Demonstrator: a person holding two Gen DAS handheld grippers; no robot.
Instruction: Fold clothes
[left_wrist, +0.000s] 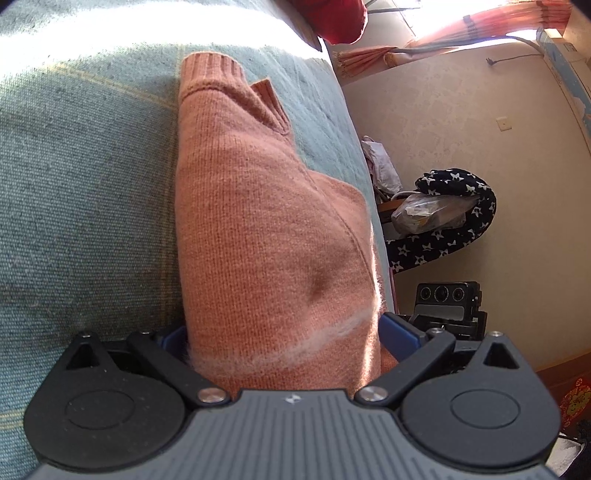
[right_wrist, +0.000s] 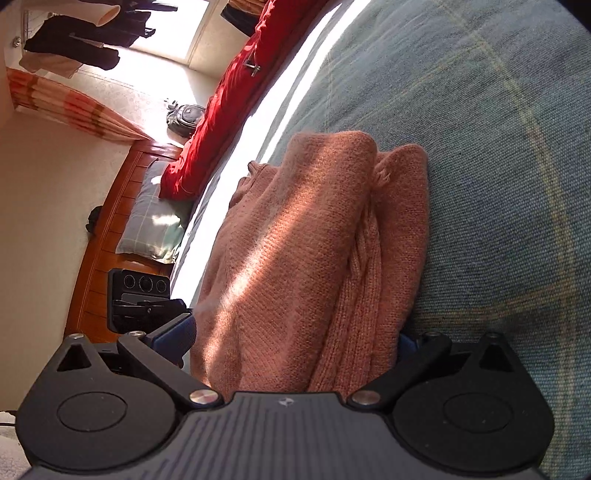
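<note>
In the left wrist view, the left gripper (left_wrist: 284, 332) sits at 6 o'clock. A pink knitted sweater (left_wrist: 258, 229) fills the gap between its two blue fingers (left_wrist: 400, 334). The fingers press on the sweater from both sides, so the gripper is holding it. The sweater is folded into a long shape and runs up toward 12 o'clock. Its ribbed cuff (left_wrist: 212, 68) is at the far end. The sweater lies on a bed with a blue-green blanket (left_wrist: 81, 177) that has thin yellow lines. At 3 o'clock, off the bed, there is a dark cloth with white stars (left_wrist: 454, 218) and a clear plastic bag (left_wrist: 428, 214). At 4 o'clock the other gripper's camera (left_wrist: 441, 295) peeks out. A striped orange curtain (left_wrist: 498, 22) hangs at 1 o'clock.

In the right wrist view, the right gripper (right_wrist: 295, 339) sits at 6 o'clock. The folded pink sweater (right_wrist: 303, 251) is thick here, with many layers, and it is squeezed between the gripper's fingers, so this gripper holds it too. The blanket (right_wrist: 498, 166) is at 3 o'clock. A red quilt (right_wrist: 229, 103) lies at 11 o'clock. A checked pillow (right_wrist: 151, 221) rests at 9 o'clock against a wooden bed board (right_wrist: 99, 266). Dark clothes (right_wrist: 85, 40) hang by the bright window at 11 o'clock.
</note>
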